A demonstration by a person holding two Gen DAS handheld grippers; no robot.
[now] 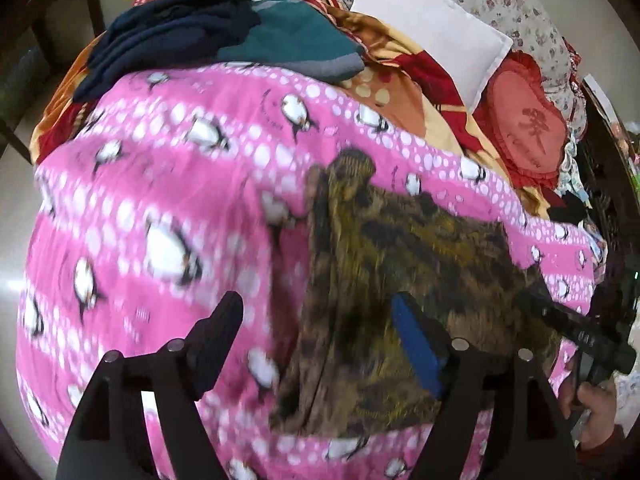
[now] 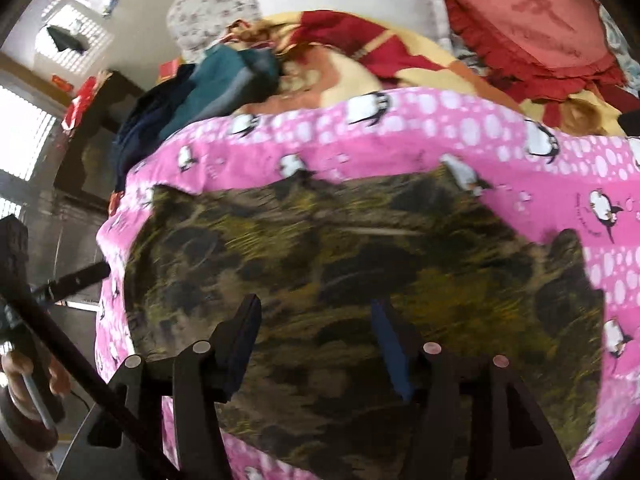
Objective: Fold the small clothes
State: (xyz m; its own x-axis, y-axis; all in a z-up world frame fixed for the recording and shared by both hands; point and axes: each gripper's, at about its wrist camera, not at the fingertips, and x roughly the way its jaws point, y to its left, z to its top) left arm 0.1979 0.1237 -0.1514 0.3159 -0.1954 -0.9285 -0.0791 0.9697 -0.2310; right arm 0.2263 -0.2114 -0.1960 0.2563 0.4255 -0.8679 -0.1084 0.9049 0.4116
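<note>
The brown-and-yellow patterned garment [image 2: 340,280] lies spread on the pink penguin blanket [image 1: 160,200] covering the bed, filling the middle of my right view and sitting lower right of centre in my left view. Both my left gripper [image 1: 320,328] and my right gripper [image 2: 316,328] hover above it with jaws wide and nothing between them. My main worry is pinching the blanket along with the garment, since both are soft and lie flat together; that would drag the bedding into the fold. Both views are blurred, so I could also misjudge which hem I am over. To the upper left, a pile of dark blue and teal clothes [image 1: 224,36] sits well apart, leaving open blanket on the left for folding; the blanket's near edge drops off at the lower frame.
</note>
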